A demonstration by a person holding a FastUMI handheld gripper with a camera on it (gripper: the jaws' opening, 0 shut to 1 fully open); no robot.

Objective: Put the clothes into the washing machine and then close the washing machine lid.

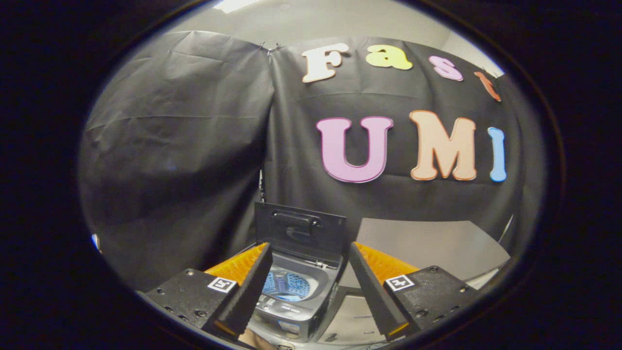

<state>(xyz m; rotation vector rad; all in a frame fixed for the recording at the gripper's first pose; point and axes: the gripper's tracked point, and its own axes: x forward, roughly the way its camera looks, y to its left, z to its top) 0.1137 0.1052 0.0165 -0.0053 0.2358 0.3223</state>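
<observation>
On the left hangs the creased black cloth of the booth's wall [175, 146], reaching down behind everything. Below it, the claw [309, 260] is held level and pointing straight ahead, its two fingers [250, 287] spread wide apart with nothing between the pads; it grips nothing. Each finger base carries a small square marker.

Between the fingers and just ahead of them sits the small washing machine [291, 311], grey-bodied, on the pale table [437, 248]. Its lid [300, 231] is swung up and stands nearly upright at the back, the handle facing the claw. The round tub [287, 284] is exposed, and inside it something blue and patterned shows; whether that is clothing or the drum itself cannot be told. A control strip runs along the front edge of the machine, nearest the claw.

To the right of the machine the table stretches away bare towards the cloth wall, its curved edge showing beyond the right finger.
</observation>
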